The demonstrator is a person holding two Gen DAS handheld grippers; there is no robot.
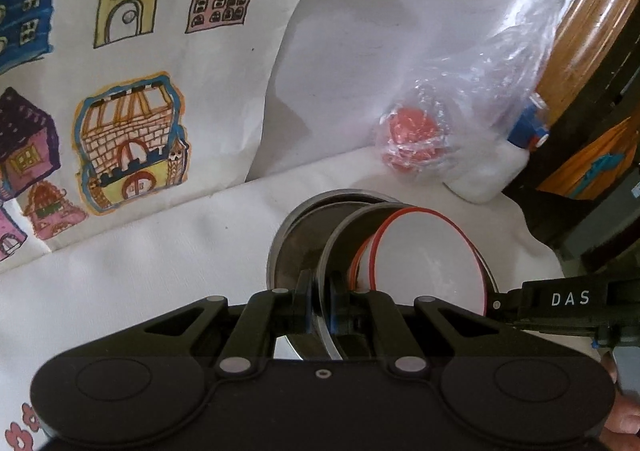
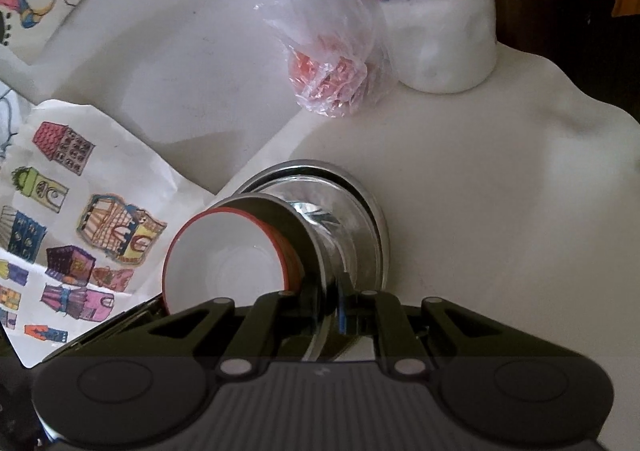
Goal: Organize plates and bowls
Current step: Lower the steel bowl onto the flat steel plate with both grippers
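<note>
A steel bowl is held tilted on its side above a steel plate that lies on the white cloth. Nested inside it is a white bowl with a red rim. My left gripper is shut on the steel bowl's near rim. From the right, my right gripper reaches in to the bowl's far edge. In the right wrist view, my right gripper is shut on the steel bowl, with the white bowl opening leftward and the steel plate underneath.
A clear plastic bag with something red inside lies beyond the bowls, beside a white bottle with a blue cap. Paper sheets with coloured house drawings cover the left. A wooden edge borders the right.
</note>
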